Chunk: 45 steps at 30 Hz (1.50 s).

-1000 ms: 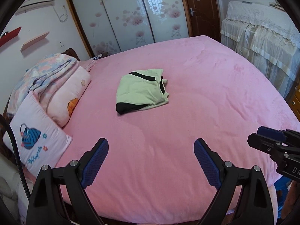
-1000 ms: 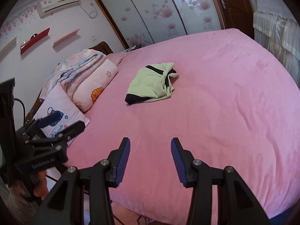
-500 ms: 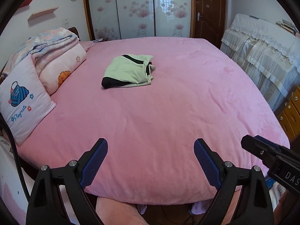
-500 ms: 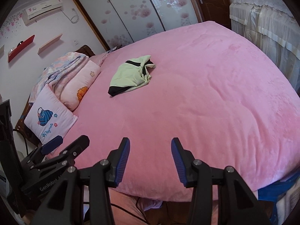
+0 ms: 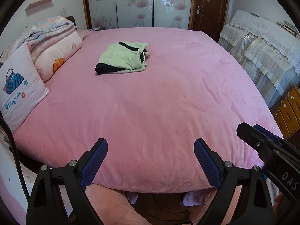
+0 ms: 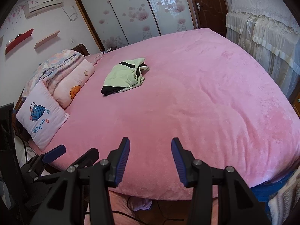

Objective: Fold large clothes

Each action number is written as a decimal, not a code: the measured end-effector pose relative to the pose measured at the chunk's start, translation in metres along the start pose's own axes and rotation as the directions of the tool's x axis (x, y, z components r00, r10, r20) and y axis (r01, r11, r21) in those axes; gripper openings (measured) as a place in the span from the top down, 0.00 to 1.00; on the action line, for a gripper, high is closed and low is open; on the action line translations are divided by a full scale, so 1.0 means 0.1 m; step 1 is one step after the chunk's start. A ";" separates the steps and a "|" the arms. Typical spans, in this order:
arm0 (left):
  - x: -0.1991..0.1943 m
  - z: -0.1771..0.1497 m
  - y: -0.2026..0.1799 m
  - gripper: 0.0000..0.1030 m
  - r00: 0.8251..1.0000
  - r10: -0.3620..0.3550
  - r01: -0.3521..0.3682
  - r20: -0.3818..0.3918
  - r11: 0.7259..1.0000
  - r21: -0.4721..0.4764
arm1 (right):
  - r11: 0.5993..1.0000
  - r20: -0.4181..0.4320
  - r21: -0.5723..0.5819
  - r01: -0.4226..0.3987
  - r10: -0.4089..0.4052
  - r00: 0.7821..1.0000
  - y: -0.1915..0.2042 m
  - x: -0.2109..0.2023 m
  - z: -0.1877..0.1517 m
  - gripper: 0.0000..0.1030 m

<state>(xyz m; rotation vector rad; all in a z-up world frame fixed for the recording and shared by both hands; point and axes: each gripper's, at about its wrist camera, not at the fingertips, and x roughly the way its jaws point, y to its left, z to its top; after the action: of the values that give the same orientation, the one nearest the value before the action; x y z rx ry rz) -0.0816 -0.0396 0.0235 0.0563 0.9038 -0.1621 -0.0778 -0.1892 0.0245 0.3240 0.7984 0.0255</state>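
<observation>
**Green garment lying folded on the pink bed, both grippers empty**

Pale green cloth with black bands, the folded garment (image 5: 122,58) (image 6: 124,76), is lying on the far-left part of the pink blanket (image 5: 168,103) (image 6: 187,103) that is covering the bed. It is sitting well apart from both grippers. Just to the left of it, the rolled pink quilt (image 5: 56,56) (image 6: 73,82) and the "Playmate" pillow (image 5: 18,91) (image 6: 42,120) are resting along the left edge of the bed.

The left gripper (image 5: 151,158) (image 6: 73,154) is hovering over the near edge of the bed, with its jaws standing wide and holding nothing. The right gripper (image 6: 150,157) (image 5: 262,140) is hovering beside it, to the right, with its jaws apart by a narrower gap, also holding nothing. Far behind the bed, the flowered wardrobe doors (image 5: 150,3) (image 6: 135,13) are standing closed.
</observation>
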 end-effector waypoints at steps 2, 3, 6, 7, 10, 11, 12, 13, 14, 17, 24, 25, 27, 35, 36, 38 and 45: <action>0.03 0.00 0.01 0.10 1.000 0.002 -0.002 -0.010 1.000 -0.008 | 1.000 0.004 -0.010 0.003 -0.003 1.000 0.02 0.00 -0.01 0.55; 0.04 0.00 0.03 0.10 1.000 0.003 -0.003 -0.012 1.000 -0.011 | 1.000 0.005 -0.016 0.007 -0.007 1.000 0.03 0.00 -0.01 0.55; 0.05 -0.01 0.04 0.10 1.000 0.010 -0.010 -0.012 1.000 -0.015 | 0.999 0.017 -0.026 0.020 -0.019 1.000 0.06 0.00 -0.02 0.55; 0.06 -0.01 0.04 0.10 1.000 0.017 -0.017 -0.010 1.000 -0.014 | 0.999 0.018 -0.027 0.022 -0.022 1.000 0.06 0.01 -0.03 0.55; 0.05 -0.01 0.03 0.10 0.999 0.035 -0.035 -0.001 0.999 -0.009 | 0.999 0.021 -0.029 0.022 -0.021 1.000 0.06 0.01 -0.03 0.55; 0.06 -0.01 0.03 0.10 0.999 0.044 -0.044 0.001 0.999 -0.006 | 0.999 0.023 -0.032 0.026 -0.025 0.999 0.07 0.01 -0.03 0.55; 0.06 -0.01 0.03 0.10 0.999 0.048 -0.048 0.002 0.999 -0.006 | 0.999 0.023 -0.032 0.030 -0.029 0.999 0.07 0.01 -0.03 0.54; 0.06 -0.02 0.02 0.10 0.999 0.050 -0.050 0.003 0.999 -0.007 | 0.999 0.027 -0.033 0.034 -0.033 0.999 0.06 0.01 -0.03 0.53; 0.07 -0.02 0.03 0.10 0.999 0.052 -0.052 0.003 0.999 -0.007 | 0.999 0.032 -0.034 0.040 -0.039 0.999 0.07 0.01 -0.03 0.52; 0.07 -0.02 0.05 0.10 0.998 0.065 -0.065 0.009 0.998 -0.021 | 0.998 0.031 -0.040 0.052 -0.051 0.998 0.05 0.02 -0.03 0.50; 0.10 -0.02 0.08 0.10 0.998 0.057 -0.057 -0.002 0.997 -0.052 | 0.997 0.011 -0.053 0.049 -0.048 0.999 0.08 0.09 -0.08 0.50; 0.11 -0.02 0.08 0.10 0.998 0.057 -0.057 -0.003 0.997 -0.049 | 0.997 0.010 -0.055 0.049 -0.048 0.999 0.08 0.10 -0.08 0.50; 0.11 -0.02 0.07 0.10 0.998 0.062 -0.062 -0.002 0.997 -0.045 | 0.997 0.014 -0.057 0.051 -0.050 0.999 0.08 0.09 -0.09 0.50; 0.12 -0.03 0.06 0.10 0.998 0.066 -0.066 -0.002 0.997 -0.042 | 0.997 0.014 -0.054 0.053 -0.053 0.999 0.08 0.09 -0.10 0.50; 0.11 -0.03 0.05 0.10 0.998 0.068 -0.068 -0.001 0.997 -0.043 | 0.997 0.014 -0.054 0.051 -0.050 0.999 0.07 0.09 -0.10 0.50; 0.11 -0.04 0.04 0.10 0.997 0.072 -0.071 0.003 0.997 -0.042 | 0.997 0.014 -0.054 0.051 -0.050 0.999 0.07 0.09 -0.10 0.50; 0.11 -0.06 0.02 0.10 0.997 0.078 -0.077 0.007 0.996 -0.042 | 0.997 0.019 -0.052 0.052 -0.052 0.998 0.08 0.09 -0.12 0.50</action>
<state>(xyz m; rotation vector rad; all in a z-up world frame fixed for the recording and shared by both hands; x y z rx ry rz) -0.0795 -0.0379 0.0115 0.0519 0.8951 -0.0712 -0.0786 -0.1766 0.0130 0.2536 0.7872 -0.0052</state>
